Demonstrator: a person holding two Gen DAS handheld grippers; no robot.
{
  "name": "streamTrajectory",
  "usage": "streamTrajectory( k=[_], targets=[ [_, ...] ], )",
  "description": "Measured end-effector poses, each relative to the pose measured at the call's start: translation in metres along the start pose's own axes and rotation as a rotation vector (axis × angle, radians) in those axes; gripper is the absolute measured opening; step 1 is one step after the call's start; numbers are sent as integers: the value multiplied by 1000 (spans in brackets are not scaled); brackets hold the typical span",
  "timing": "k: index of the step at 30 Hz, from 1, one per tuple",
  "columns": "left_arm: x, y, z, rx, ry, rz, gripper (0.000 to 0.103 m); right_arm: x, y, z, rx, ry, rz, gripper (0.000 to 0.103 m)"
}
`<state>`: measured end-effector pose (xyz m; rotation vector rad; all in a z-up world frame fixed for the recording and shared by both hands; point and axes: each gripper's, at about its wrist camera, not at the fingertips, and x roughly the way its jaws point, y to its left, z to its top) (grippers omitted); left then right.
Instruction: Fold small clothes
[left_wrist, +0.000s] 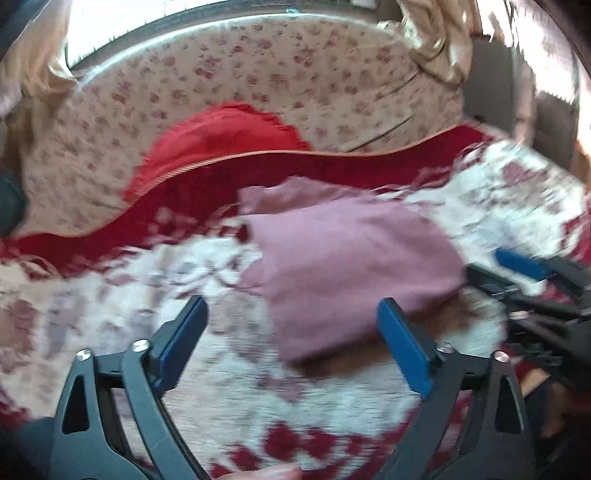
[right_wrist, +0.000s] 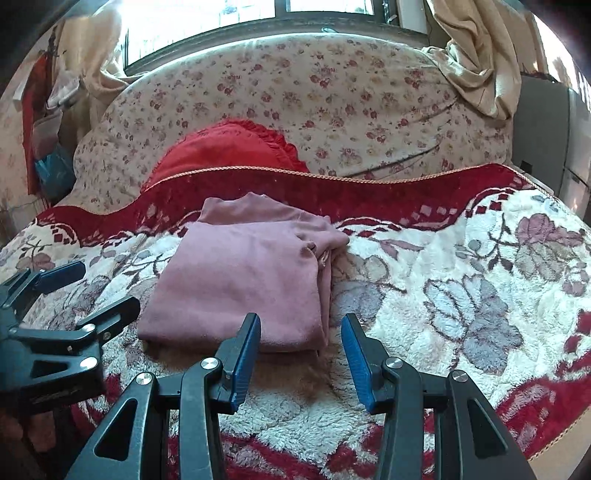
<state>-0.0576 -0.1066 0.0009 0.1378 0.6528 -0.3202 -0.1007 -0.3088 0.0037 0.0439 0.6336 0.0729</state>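
A pink garment (left_wrist: 351, 258) (right_wrist: 240, 280) lies folded into a rough rectangle on a fluffy red and white floral blanket (right_wrist: 424, 295). My left gripper (left_wrist: 291, 301) hovers wide open near its left front corner, with nothing pressed between the blue pads; the left wrist view is blurred. The right wrist view shows that gripper (right_wrist: 105, 286) at the garment's left. My right gripper (right_wrist: 300, 318) stands open at the garment's near right edge, its pads apart from the cloth. It shows again (left_wrist: 495, 266) at the garment's right side.
A red frilled cushion (right_wrist: 229, 147) leans on a floral padded backrest (right_wrist: 332, 92) behind the blanket. Cream curtains (right_wrist: 476, 48) hang at a bright window. Hanging bags and cloth (right_wrist: 48, 140) are at the far left. A grey cabinet (right_wrist: 546, 122) stands at the right.
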Motion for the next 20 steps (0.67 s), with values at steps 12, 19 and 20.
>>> streamTrajectory(
  k=[12,19,20],
  targets=[
    [19,-6,-7,-10,172,-48,103,-2,-3,0,10,-4,8,44],
    [24,-2,-19,-20,212,-48,103,-1,1,-2,0,4,20,44],
    [24,-3,-19,-9,212,-50,103,-1,1,-2,-2,2,22,44]
  ],
)
